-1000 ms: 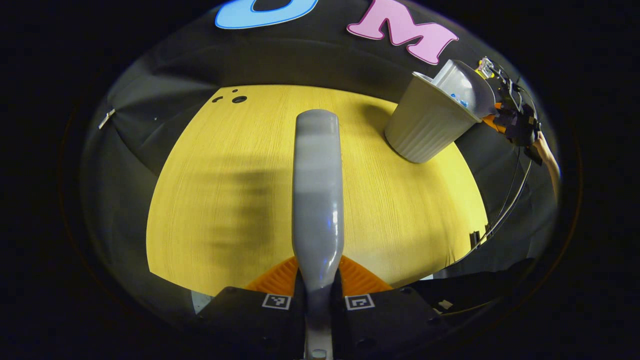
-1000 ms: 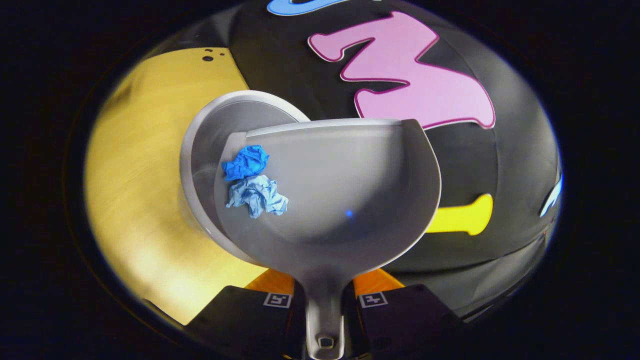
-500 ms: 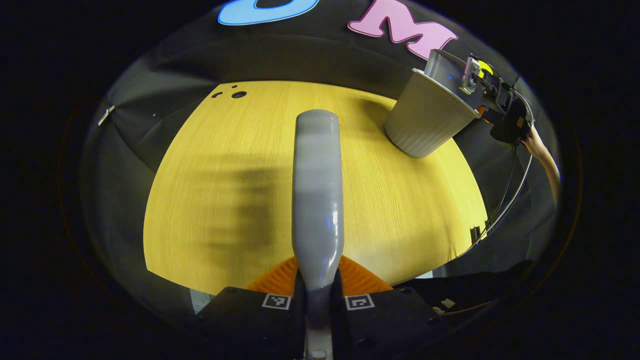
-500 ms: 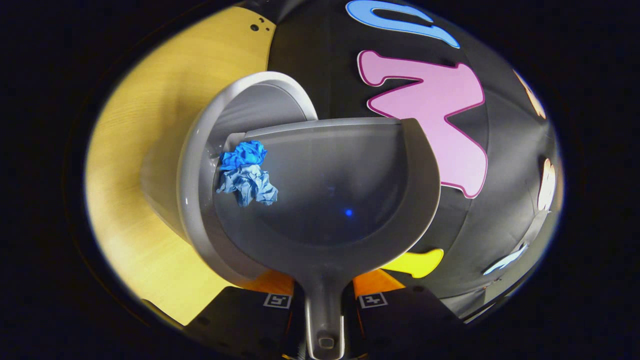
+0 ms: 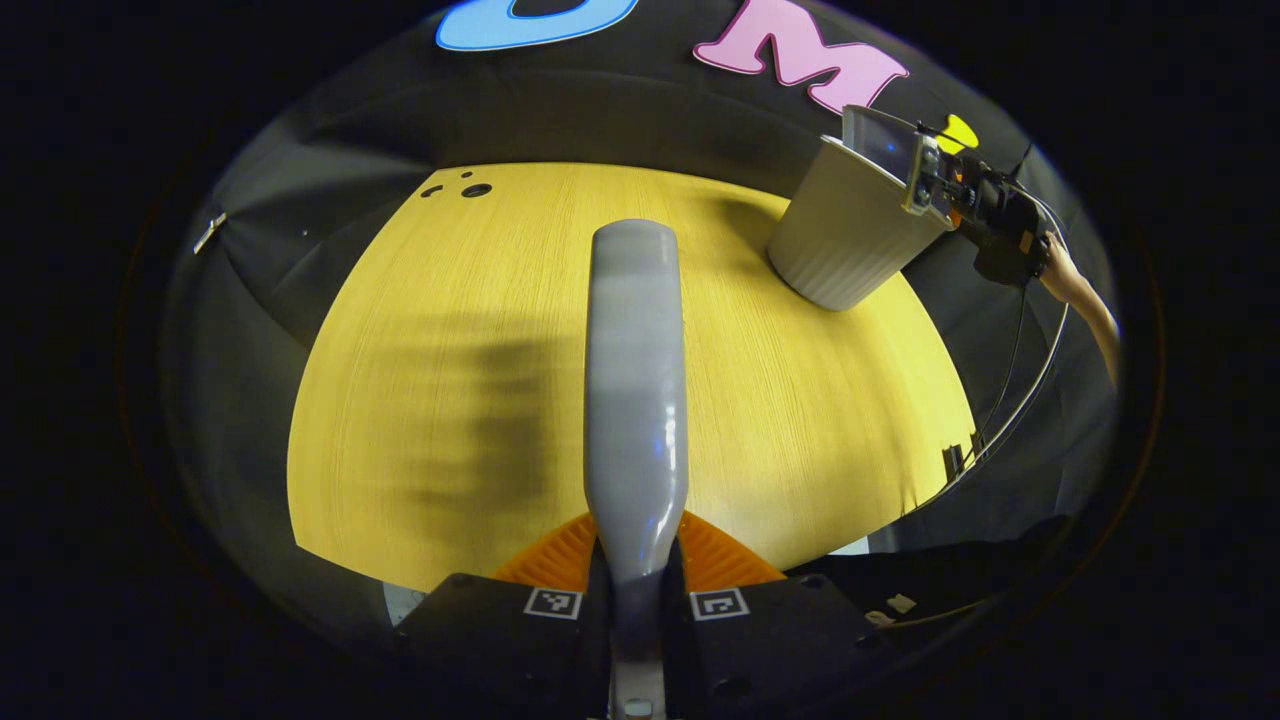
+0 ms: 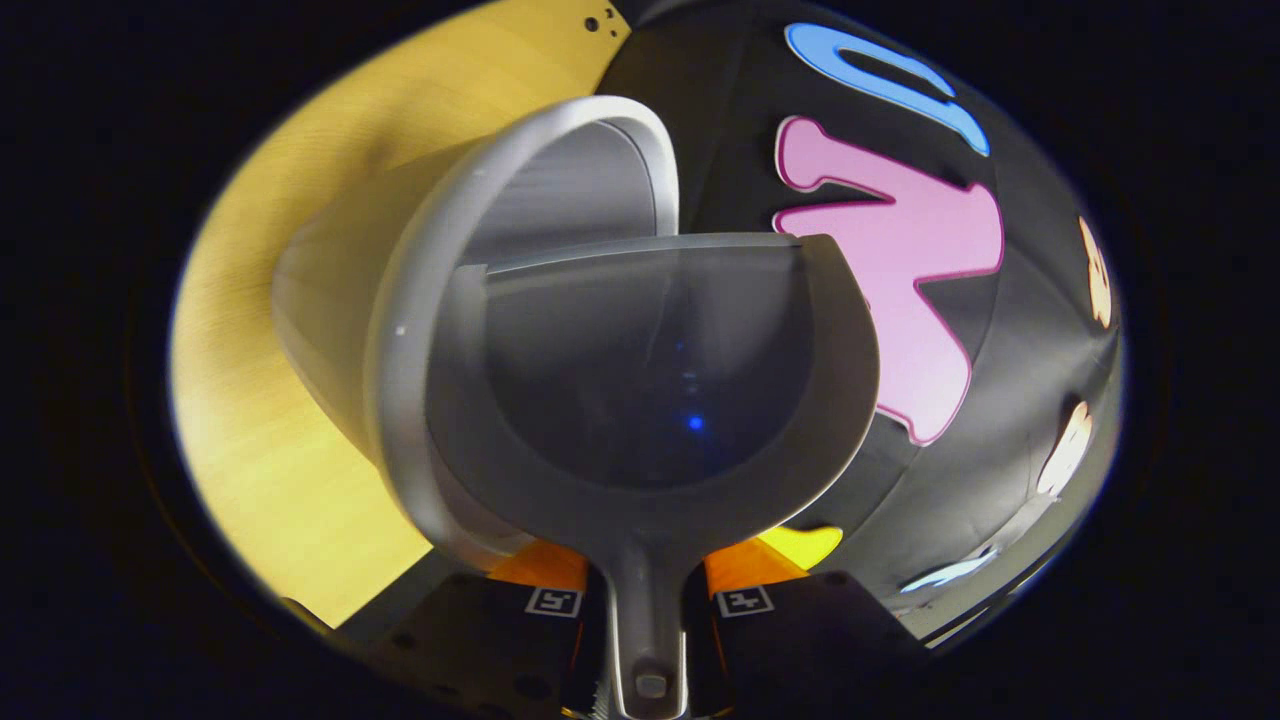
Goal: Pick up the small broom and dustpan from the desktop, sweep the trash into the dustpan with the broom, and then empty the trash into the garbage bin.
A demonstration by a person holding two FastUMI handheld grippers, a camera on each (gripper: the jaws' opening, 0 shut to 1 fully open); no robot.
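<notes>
In the left gripper view, my left gripper (image 5: 637,590) has both fingers pressed on the grey handle of the small broom (image 5: 636,380), which reaches straight ahead above the yellow wooden desktop (image 5: 450,300); the bristles are out of sight beneath it, and a blurred shadow lies on the wood to its left. Far off at the upper right stands the pale ribbed garbage bin (image 5: 845,240) near the desktop's far edge, with the dustpan (image 5: 885,145) tipped over its rim, held by my right gripper (image 5: 965,190), a bare forearm trailing behind it. In the right gripper view, that gripper's (image 6: 648,600) fingers are clamped on the dustpan's (image 6: 650,380) grey handle. The pan's scoop looks bare and dark, its front edge over the bin's (image 6: 560,200) open mouth. I cannot see inside the bin.
</notes>
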